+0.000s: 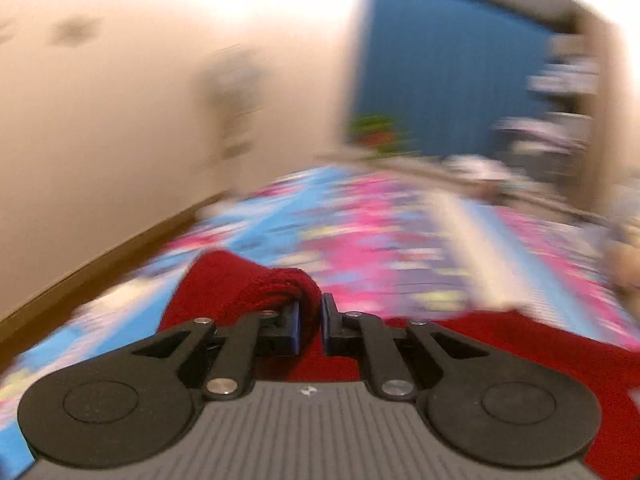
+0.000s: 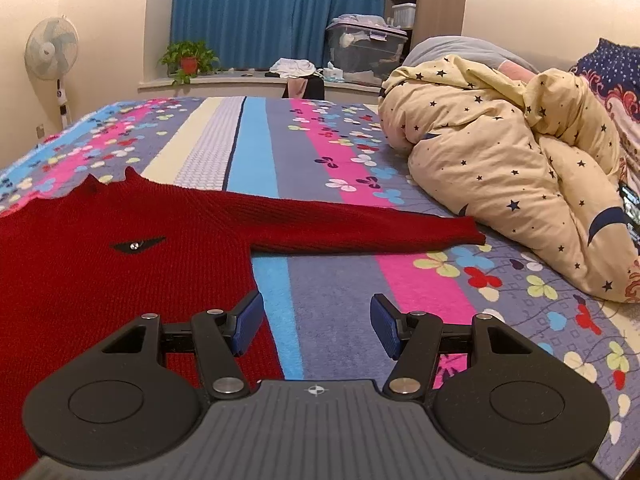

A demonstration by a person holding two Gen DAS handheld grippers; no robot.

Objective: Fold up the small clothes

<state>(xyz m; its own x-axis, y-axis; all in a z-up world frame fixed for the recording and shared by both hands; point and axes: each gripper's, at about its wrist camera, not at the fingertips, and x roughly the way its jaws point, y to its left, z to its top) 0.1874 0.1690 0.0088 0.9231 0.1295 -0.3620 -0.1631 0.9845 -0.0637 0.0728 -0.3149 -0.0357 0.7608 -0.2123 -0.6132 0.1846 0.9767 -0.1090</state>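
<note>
Red sweater (image 2: pixel 120 264) spread flat on bed (image 2: pixel 328 300), right sleeve (image 2: pixel 360 228) stretched out toward quilt (image 2: pixel 500 168). Left gripper (image 1: pixel 311 322) fingers clamped on left cuff (image 1: pixel 280 284), cuff lifted. Right gripper (image 2: pixel 316 328) fingers apart, empty, hovering near hem edge. Step judged: folding first sleeve inward. Next: lay cuff across chest, release.

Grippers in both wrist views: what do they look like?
Both match: the left gripper and right gripper have black linkage arms with silver rivets, round black hubs, blue ribbed pads, and a grey ridged base bearing a small white emblem. No cables or sleeves show.
</note>
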